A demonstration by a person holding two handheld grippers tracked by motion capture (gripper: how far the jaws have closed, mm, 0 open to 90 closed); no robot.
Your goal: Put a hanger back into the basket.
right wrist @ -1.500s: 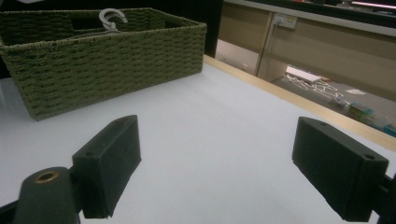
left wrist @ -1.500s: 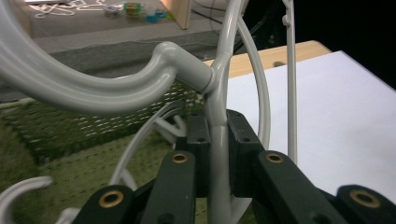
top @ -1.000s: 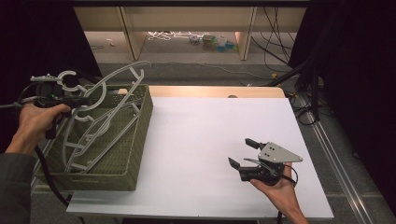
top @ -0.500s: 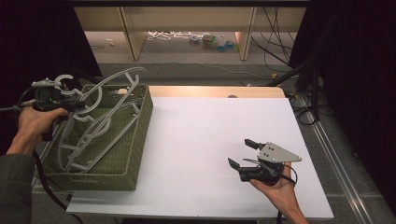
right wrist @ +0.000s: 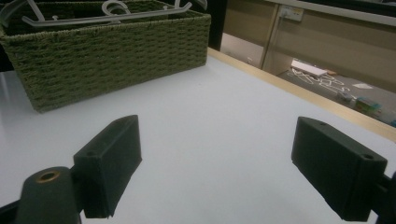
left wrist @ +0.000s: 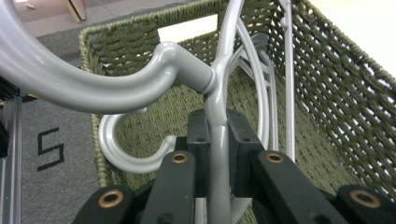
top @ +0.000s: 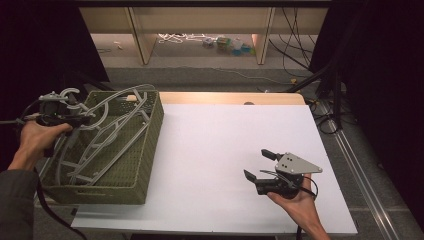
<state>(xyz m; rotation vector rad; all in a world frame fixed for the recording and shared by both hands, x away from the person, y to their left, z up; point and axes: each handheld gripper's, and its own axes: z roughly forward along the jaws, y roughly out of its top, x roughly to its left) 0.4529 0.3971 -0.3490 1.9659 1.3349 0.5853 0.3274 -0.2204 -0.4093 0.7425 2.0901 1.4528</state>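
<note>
Sign on the floor: a black mark [left wrist: 50, 149] that looks like the number 5 or the letter S; it is hard to say which.
Where it stands: on the grey floor mat [left wrist: 56, 182], at about 8 o'clock in the left gripper view, just outside the green basket [left wrist: 327, 84].
Other words: none can be read on the basket, the table or the grippers.
Things far back on the floor: too small and blurry to read.
</note>
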